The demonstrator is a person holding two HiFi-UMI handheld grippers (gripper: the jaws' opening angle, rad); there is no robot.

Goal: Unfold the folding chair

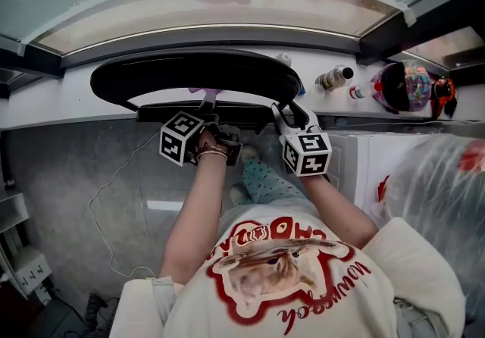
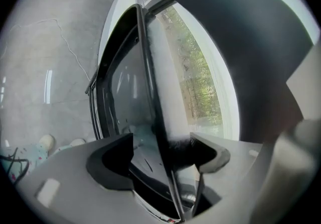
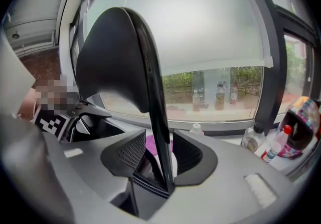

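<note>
Left gripper [image 2: 160, 150] and right gripper [image 3: 159, 153] set astride the lower edge of the folding chair [image 1: 197, 75]

The fingers [image 3: 128, 155] of both grippers are held apart. A thin black edge of the chair is seen between each pair, but it is not pressed by the pads. From the fingers the panel is stretched upward and away. Its long axis is laid crosswise before the person, close to the window sill [image 1: 68, 105]. Neither hand is judged to be nearer.

The person wears a white shirt [image 1: 297, 277] with red print and wrist bracelets [image 1: 213, 151].
</note>
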